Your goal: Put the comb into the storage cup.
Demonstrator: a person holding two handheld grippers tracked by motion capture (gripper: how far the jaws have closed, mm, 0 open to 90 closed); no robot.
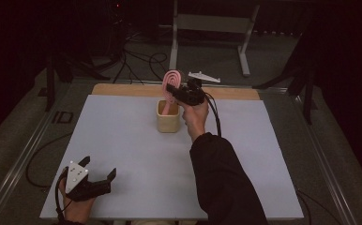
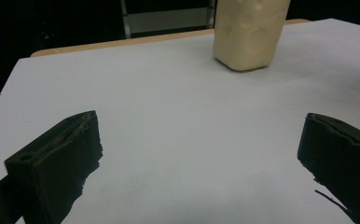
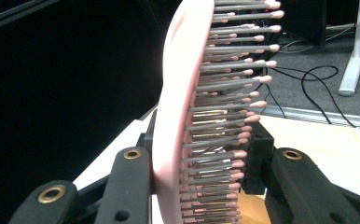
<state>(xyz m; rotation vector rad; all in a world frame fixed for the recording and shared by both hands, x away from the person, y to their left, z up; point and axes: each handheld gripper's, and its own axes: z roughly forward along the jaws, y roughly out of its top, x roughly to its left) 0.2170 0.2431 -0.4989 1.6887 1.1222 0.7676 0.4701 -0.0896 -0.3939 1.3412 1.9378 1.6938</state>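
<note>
left gripper (image 1: pixel 99 174) sat at the near left corner of the table (image 1: pixel 123 140), jaws spread wide, nothing between them, resting low over the bare sheet. in the left gripper view its jaws framed empty surface with the cream holder (image 2: pixel 249 32) well ahead.

right gripper (image 1: pixel 173 92) was up past mid-table, pinching the pink hairbrush (image 1: pixel 169 86) across its head, one jaw on the flat back, the other against the bristle side (image 3: pixel 225 116). brush stood near upright, handle end down inside the cream holder (image 1: pixel 168 116), head above the rim.

risks, as i read it:
- the jaw on the bristles has a soft, springy seat, so the brush could twist or slide in the grip.
- the holder looked light and freestanding. any sideways drag on the handle could tip or skate it, and the left gripper was too far off to steady it.
- opening while the brush leaned could let the top-heavy head topple the holder.

counts: 2 grippers, 1 hairbrush, 1 holder, 1 table. beyond the table on the floor: 1 small white part (image 1: pixel 204 77), some cables (image 1: pixel 137 58).
</note>
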